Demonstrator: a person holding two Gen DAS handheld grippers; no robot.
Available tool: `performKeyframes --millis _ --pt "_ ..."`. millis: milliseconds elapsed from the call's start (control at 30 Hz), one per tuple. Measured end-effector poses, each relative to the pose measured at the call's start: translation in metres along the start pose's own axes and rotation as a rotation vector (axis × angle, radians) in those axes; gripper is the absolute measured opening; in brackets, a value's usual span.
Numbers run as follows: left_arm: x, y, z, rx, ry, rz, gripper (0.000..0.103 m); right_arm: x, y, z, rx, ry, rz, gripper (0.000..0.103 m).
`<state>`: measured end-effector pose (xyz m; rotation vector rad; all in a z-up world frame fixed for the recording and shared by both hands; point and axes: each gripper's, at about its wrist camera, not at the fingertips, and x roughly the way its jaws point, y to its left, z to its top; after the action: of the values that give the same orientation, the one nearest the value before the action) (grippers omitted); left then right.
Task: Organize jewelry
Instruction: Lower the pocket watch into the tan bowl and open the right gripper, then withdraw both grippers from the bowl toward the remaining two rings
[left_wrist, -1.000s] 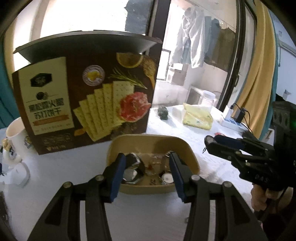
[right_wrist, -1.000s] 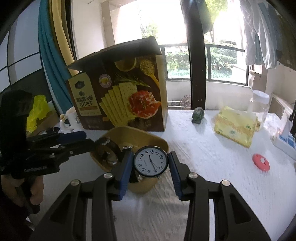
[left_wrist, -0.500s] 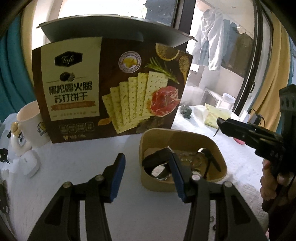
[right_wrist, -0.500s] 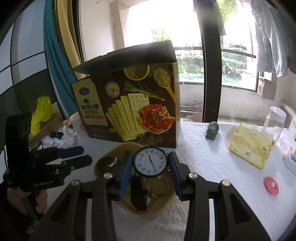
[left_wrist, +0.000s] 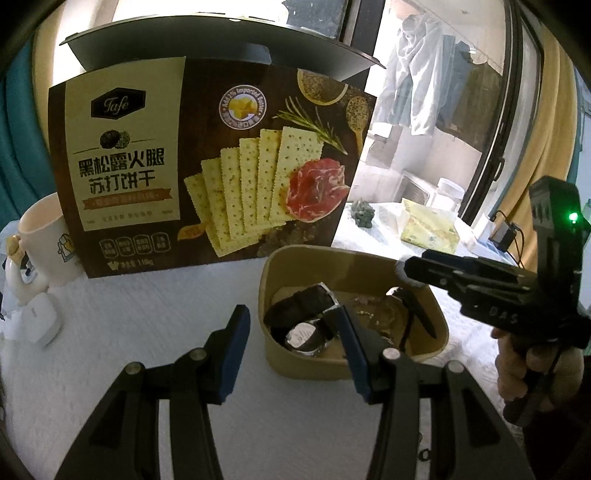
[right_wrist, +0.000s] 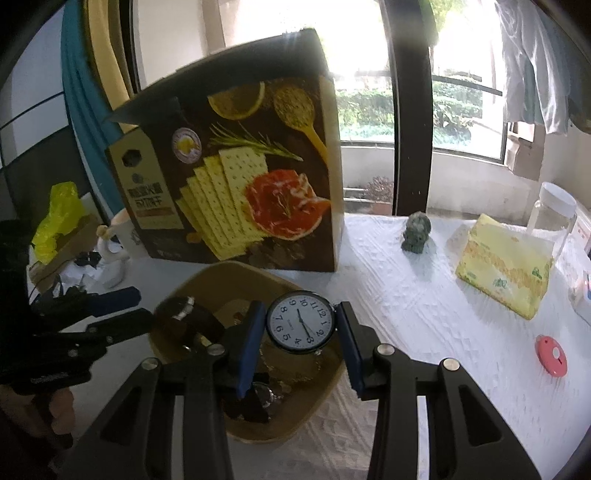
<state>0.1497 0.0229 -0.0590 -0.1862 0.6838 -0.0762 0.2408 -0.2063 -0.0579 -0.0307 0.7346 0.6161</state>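
Watch (right_wrist: 301, 322): round white dial facing the camera, twelve tilted right of upright; strap hidden, long axis cannot be told. Clamped in right tongs (right_wrist: 301, 328) above tan bowl (right_wrist: 317, 402) of jewelry. Left tongs (left_wrist: 291, 350) apart, empty, straddling the bowl's near-left rim. Cracker box (right_wrist: 236, 177) stands just beyond on the surface (right_wrist: 424, 314).

Daylight glares through the window (right_wrist: 369, 74), blowing out highlights; fisheye edges curve, dark and soft.

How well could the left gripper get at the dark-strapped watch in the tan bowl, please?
Probably well: the left gripper is open and empty, the watch lies uncovered at the bowl's near-left side, and the right gripper hovers over the far right rim.
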Motion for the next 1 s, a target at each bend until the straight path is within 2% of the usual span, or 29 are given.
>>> performKeyframes --millis 167,600,1000 --pt "0.000 -0.004 -0.001 0.005 0.004 -0.003 0.050 0.001 -0.001 -0.003 -0.007 0.003 -0.012 0.045" --pt "-0.024 -0.017 -0.006 0.024 -0.026 -0.013 0.050 -0.035 0.002 -0.016 0.008 -0.024 -0.027 0.045" --pt "-0.055 -0.028 -0.033 0.035 -0.036 -0.022 0.050 -0.074 0.015 -0.044 0.011 -0.044 -0.043 0.045"
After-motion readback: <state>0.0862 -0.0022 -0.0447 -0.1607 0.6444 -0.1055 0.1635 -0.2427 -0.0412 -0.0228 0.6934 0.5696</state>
